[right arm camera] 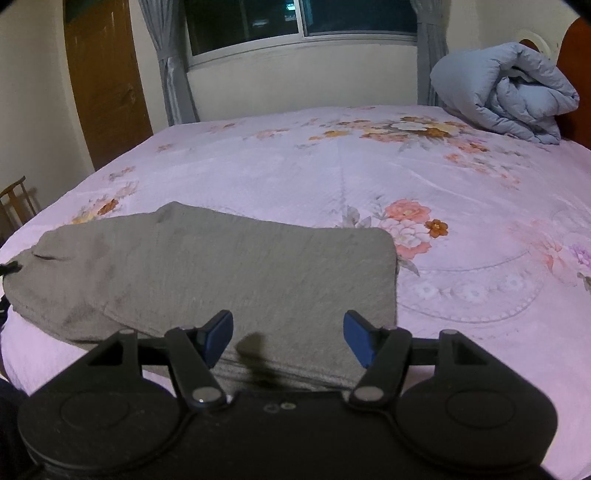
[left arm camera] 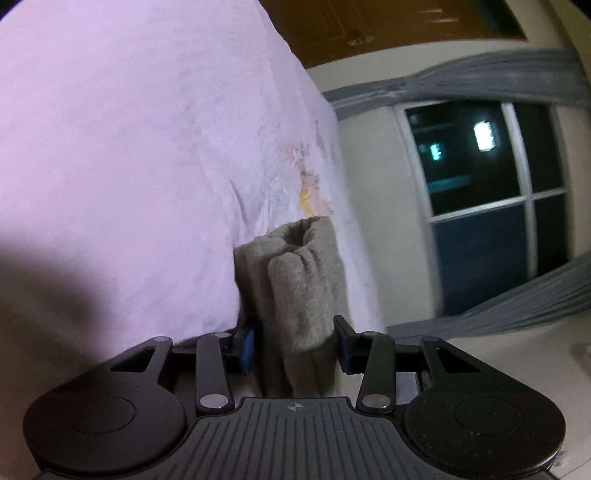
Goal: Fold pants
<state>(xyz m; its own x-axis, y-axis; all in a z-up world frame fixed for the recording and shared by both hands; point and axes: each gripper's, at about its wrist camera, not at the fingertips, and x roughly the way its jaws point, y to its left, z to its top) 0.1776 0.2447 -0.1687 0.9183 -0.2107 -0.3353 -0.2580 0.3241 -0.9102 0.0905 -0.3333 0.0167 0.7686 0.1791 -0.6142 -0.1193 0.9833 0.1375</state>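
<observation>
**Bunched grip on one end, nothing held at the other**

The left claw (left arm camera: 297, 345) has a thick bunch of the grey pants (left arm camera: 295, 284) between its blue pads; the cloth fills the gap and looks pinched, so I read it as clamped on the pants. The right claw (right arm camera: 288, 338) stands apart, hovering just over the near edge of the pants (right arm camera: 229, 273) with nothing between its pads.

Risks, as I judge them:
- The left grip holds a rolled, gathered wad and not a flat edge. Lifted that way, the layers could slide out unevenly and the fold would come out crooked.
- With the right claw not gripping, any pull from the left may drag the whole pants across the bed and undo the layer already lying doubled over.
- The pants lie near the front left corner of the bed (right arm camera: 369, 177); a tug toward that corner could carry the end over the edge.
- The soft sheet may ruck up under the pants.

The bed wears a pale pink flowered sheet. Far beyond the pants, at the right, sits a rolled blue quilt (right arm camera: 506, 92). Behind the bed are a dark window (right arm camera: 303, 22) with grey curtains (right arm camera: 173, 74), and left of these a brown wooden door (right arm camera: 107, 85).
</observation>
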